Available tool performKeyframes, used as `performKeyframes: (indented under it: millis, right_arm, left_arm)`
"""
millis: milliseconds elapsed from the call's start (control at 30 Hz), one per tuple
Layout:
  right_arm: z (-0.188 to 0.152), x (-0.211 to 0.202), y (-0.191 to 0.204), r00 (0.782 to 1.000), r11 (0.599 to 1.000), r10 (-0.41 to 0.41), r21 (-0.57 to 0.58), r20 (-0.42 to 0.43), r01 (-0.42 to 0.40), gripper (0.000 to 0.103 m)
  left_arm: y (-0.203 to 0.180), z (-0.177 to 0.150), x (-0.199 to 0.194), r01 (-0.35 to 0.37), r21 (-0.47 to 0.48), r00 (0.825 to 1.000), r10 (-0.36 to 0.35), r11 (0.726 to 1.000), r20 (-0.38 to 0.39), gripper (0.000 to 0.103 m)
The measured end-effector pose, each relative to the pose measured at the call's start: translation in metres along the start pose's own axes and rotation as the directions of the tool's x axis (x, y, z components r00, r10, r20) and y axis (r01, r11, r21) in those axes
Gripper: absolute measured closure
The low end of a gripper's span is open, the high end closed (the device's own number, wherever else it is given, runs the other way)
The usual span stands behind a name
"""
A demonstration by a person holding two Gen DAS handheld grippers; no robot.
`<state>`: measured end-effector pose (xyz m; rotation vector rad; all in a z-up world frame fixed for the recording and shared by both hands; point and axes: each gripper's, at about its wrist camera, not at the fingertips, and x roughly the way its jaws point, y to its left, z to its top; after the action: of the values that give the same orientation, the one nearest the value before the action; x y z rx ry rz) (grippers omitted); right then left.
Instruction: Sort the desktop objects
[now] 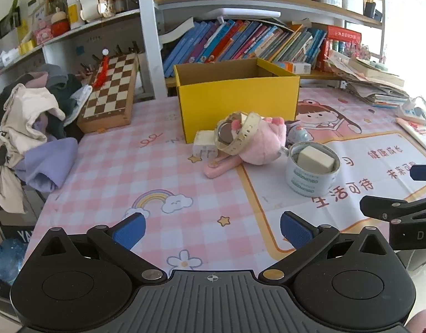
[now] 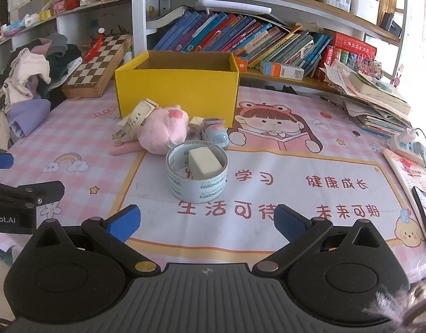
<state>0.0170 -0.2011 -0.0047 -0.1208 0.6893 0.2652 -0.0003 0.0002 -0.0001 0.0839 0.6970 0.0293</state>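
Left gripper (image 1: 211, 229): jaws wide apart, nothing held, hovering over the near edge of the tabletop (image 1: 107, 166). Right gripper (image 2: 206, 222): same, spread and empty, facing the tape roll (image 2: 197, 176). Roll stands mid-table with a pale block (image 2: 204, 163) inside. Behind it, touching: pink plush (image 2: 160, 131), cream watch (image 2: 139, 116), small blue toy (image 2: 216, 134). Yellow box (image 2: 177, 94) toward the far edge, open. Judged: no pick begun; next move, right jaws straddle the roll.

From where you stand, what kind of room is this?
Probably a child's study desk at home: a cartoon desk mat, shelves of leaning picture books, and a pink plush toy beside a yellow box.
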Motion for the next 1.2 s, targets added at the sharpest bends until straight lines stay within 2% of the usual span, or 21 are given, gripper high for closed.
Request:
performKeyframes:
  millis: [300, 567, 1200]
  right_arm:
    - [-0.0005, -0.0037, 0.0027, 1.0, 1.0, -0.011, -0.014, 0.012, 0.011, 0.0]
    - [-0.0011, -0.0046, 0.0015, 1.0, 1.0, -0.008, -0.013, 0.007, 0.008, 0.0]
    - [-0.0025, -0.0061, 0.002, 1.0, 1.0, 0.007, -0.012, -0.002, -0.008, 0.0]
  left_arm:
    - [0.0033, -0.0041, -0.0023, 0.039, -0.041, 0.999, -0.04, 0.998, -0.025, 0.0]
    - [0.003, -0.0022, 0.0005, 0.039, -0.03, 0.998, -0.041, 0.999, -0.046, 0.0]
    - [-0.0004, -0.0032, -0.0032, 0.056, -0.025, 0.998, -0.057, 0.998, -0.04, 0.0]
